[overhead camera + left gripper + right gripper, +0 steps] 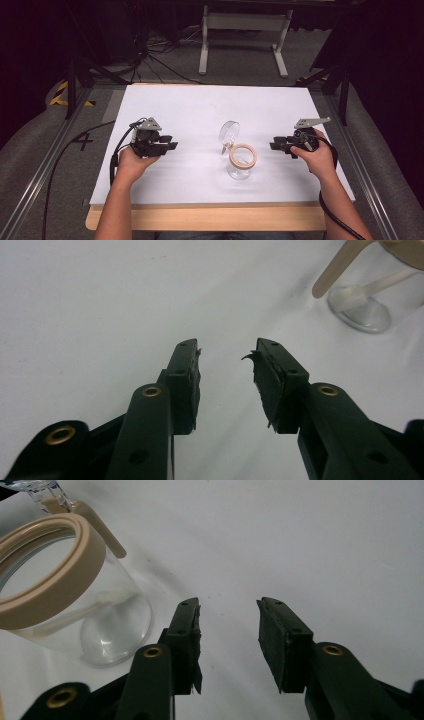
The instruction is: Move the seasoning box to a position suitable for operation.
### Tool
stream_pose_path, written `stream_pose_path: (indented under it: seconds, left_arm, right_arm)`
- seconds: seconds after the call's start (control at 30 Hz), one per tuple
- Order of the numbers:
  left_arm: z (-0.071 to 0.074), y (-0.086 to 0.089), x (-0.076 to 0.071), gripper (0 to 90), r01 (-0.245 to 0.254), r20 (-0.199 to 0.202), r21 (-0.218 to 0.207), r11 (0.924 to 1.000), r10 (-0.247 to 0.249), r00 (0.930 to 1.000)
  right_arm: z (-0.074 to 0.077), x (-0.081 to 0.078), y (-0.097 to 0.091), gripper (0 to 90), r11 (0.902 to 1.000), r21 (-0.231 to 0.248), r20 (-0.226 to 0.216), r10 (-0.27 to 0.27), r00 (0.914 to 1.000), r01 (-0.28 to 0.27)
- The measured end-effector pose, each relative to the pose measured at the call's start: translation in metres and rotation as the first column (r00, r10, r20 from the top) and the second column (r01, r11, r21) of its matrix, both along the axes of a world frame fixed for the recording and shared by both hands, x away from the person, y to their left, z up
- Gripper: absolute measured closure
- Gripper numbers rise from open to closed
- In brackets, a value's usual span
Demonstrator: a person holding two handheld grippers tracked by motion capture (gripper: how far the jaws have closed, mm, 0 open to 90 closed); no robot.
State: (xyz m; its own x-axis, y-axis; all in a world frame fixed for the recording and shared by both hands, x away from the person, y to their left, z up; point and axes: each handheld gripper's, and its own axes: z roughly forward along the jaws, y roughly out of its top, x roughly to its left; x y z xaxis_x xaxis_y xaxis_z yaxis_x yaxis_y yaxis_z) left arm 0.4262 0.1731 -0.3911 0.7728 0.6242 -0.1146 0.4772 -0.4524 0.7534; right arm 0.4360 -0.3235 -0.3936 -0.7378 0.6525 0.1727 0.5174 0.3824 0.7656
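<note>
A clear glass jar (240, 165) with a beige rim stands upright at the middle of the white table top (200, 107). Its clear hinged lid (229, 133) is swung up behind it. My left gripper (172, 143) rests to the jar's left, pointing toward it, jaws apart with nothing between them (226, 357). The jar's base (361, 312) shows at the upper right of the left gripper view. My right gripper (274, 145) sits to the jar's right, pointing at it, open and empty (227, 611). The jar (75, 605) stands close on the left of the right gripper view.
A wooden strip (210, 218) edges the table's near side. Metal rails (35, 175) run along both sides. Behind the table, a white stand (245, 30) and cables (150, 55) lie on the grey floor.
</note>
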Motion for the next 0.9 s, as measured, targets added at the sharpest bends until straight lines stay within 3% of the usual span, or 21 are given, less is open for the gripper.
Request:
stream_pose_path:
  seconds: [0.23,0.57,0.6,0.77,0.9]
  left_arm:
    - [0.009,-0.007,-0.005,61.5,0.02,0.028,0.006,0.9998,-0.02,0.9994]
    - [0.024,-0.02,-0.015,57.9,0.041,0.059,0.007,0.9991,-0.042,0.9974]
    - [0.025,-0.021,-0.016,57.8,0.053,0.065,0.021,0.9984,-0.054,0.9964]
    - [0.03,-0.029,-0.02,56.7,0.06,0.059,0.008,0.9982,-0.06,0.9964]
    - [0.031,-0.033,-0.022,55.8,0.071,0.065,0.018,0.9973,-0.072,0.9953]
  right_arm:
    - [0.001,-0.002,0.004,72.5,0.9992,0.001,-0.013,0.041,0.9991,-0.041]
    - [-0.004,-0.002,0.017,85.2,0.9966,-0.004,0.007,0.082,0.9966,-0.082]
    - [-0.006,-0.002,0.02,85.7,0.9957,-0.011,0.001,0.092,0.9958,-0.092]
    - [-0.015,-0.002,0.039,88.2,0.9878,-0.05,-0.011,0.147,0.9891,-0.147]
    - [-0.023,-0.002,0.048,88.9,0.9853,-0.075,-0.016,0.153,0.9881,-0.154]
